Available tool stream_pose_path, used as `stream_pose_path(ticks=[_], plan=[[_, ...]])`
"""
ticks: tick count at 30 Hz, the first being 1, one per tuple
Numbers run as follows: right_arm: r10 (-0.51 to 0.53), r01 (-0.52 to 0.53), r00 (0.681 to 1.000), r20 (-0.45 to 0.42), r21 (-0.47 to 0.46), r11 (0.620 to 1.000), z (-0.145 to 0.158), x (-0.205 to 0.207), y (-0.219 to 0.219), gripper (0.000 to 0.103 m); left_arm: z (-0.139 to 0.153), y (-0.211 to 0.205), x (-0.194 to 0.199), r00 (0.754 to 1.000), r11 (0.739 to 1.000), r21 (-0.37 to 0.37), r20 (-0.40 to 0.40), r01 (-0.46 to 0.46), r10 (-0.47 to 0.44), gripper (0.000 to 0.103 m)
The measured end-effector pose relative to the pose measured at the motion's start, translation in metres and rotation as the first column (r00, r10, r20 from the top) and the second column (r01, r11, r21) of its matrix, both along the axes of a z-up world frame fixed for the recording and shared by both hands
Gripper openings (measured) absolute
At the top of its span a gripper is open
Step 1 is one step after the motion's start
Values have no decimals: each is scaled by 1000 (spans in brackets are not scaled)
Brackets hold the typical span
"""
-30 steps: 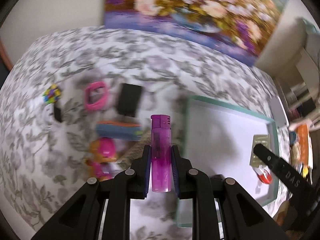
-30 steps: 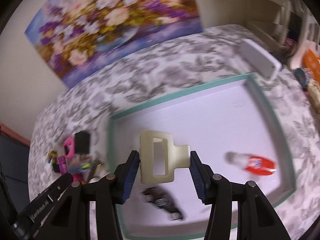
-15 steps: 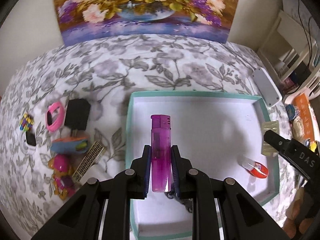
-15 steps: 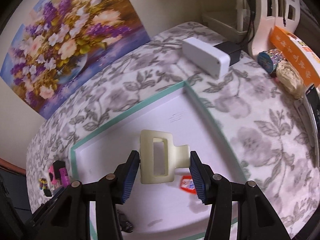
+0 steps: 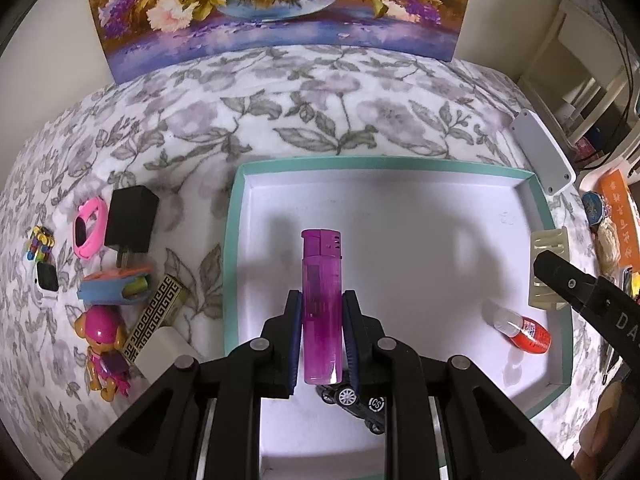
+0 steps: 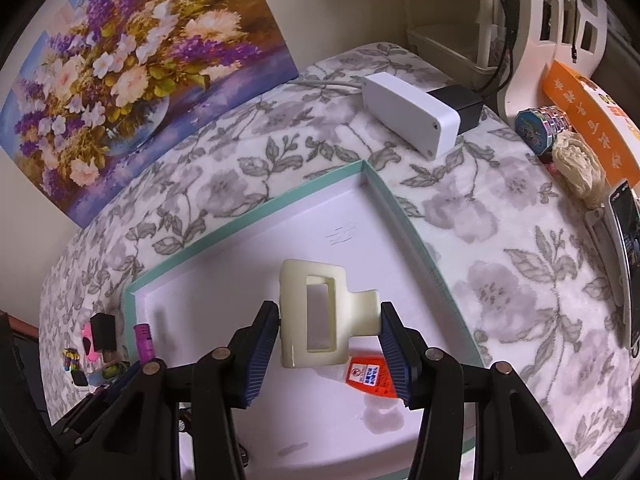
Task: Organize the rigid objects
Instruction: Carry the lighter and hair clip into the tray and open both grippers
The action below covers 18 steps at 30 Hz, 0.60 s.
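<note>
Left wrist view
left gripper (image 5: 321, 334): fingers clamped on purple lighter (image 5: 321, 304), held upright over the tray
tray (image 5: 233, 240): teal rim, white floor, on the floral-cloth worktop (image 5: 280, 120)
in tray: toy car (image 5: 356, 400) at near edge, partly under the fingers; red-and-white bottle (image 5: 522, 328) lying near the right wall
right gripper: one finger (image 5: 568, 284) enters from the right, cream hair clip (image 5: 550, 268) on it over the tray's right rim
left of tray: black cube (image 5: 130, 220), pink ring (image 5: 89, 227), blue-orange case (image 5: 114, 284), patterned bar (image 5: 154, 316), pink toy figure (image 5: 102, 340), multicolour piece (image 5: 38, 242), all close together
far: flower painting (image 5: 280, 8) propped against the wall; white box (image 5: 544, 156) beside the tray's far right corner

Right wrist view
right gripper (image 6: 329, 344): fingers part open, pressed on both sides of hair clip (image 6: 316, 314), held above tray floor
tray (image 6: 412, 236): far right corner ahead of the clip
bottle (image 6: 370, 376): on tray floor, just under the clip and the right finger
lighter (image 6: 143, 338): at far left, over the tray's left side
white box (image 6: 408, 118): on worktop beyond tray corner, black adapter (image 6: 460, 102) touching its far end
far right edge: orange box (image 6: 588, 120), tape roll (image 6: 538, 124), phone (image 6: 628, 264)
</note>
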State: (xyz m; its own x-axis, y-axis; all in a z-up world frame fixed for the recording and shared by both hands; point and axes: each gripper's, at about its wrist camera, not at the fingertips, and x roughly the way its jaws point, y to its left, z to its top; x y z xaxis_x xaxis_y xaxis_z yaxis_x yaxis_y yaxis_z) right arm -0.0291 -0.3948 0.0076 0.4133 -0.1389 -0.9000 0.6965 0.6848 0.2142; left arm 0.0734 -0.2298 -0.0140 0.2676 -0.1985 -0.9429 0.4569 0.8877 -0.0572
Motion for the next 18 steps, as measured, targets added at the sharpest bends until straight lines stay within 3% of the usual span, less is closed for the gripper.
stream_pose_path(ticks=[18], plan=[[66,-67,996,-64,-14,998,-17,13,17,54,-15,4,4,999,1000,14,-37,-19,20,20]])
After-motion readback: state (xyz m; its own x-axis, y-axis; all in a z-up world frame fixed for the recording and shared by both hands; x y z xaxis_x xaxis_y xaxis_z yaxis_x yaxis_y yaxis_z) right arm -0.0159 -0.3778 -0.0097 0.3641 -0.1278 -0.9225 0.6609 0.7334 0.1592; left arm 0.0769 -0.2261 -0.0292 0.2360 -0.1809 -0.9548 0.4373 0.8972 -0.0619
